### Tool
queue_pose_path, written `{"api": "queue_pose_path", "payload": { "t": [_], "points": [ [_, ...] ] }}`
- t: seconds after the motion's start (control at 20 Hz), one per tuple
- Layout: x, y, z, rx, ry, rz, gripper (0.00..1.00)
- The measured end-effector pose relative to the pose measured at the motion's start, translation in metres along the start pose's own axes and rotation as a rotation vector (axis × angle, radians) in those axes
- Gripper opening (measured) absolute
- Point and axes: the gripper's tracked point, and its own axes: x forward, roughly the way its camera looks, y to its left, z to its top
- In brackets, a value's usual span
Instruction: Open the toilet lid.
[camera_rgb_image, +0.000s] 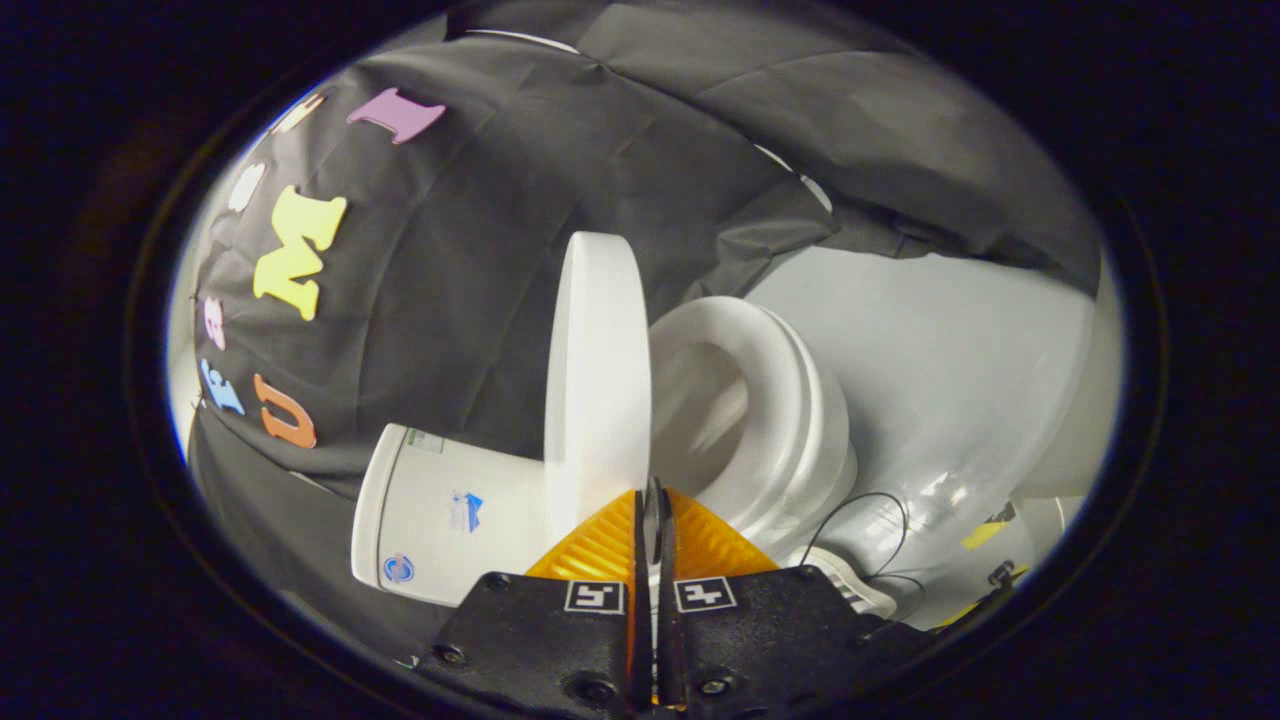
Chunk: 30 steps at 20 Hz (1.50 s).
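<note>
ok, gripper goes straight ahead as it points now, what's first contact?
Probably the raised toilet lid: the gripper, fingers closed, points at its near edge, with the seat just beside. Depth is hard to judge here.

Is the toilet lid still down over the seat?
No, the lid stands raised off the seat, just ahead of the shut gripper.

We see our gripper (655, 500) with its orange fingers (600, 545) pressed together, nothing between them, tips right at the raised toilet lid (597, 370), which blocks the way ahead. The tank (450, 515) closes one side; the seat ring (770, 420) (its bowl opening free) crowds the other.
</note>
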Motion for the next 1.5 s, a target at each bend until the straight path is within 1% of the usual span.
{"api": "queue_pose_path", "payload": {
  "t": [0.25, 0.55, 1.05, 1.5],
  "points": [
    [-0.009, 0.025, 0.0, -0.099, -0.015, -0.012, 0.05],
    [-0.016, 0.05, -0.001, -0.208, -0.044, -0.05, 0.05],
    [-0.025, 0.093, -0.011, -0.352, -0.083, -0.103, 0.05],
    [-0.033, 0.13, -0.023, -0.498, -0.123, -0.131, 0.05]
  ]
}}
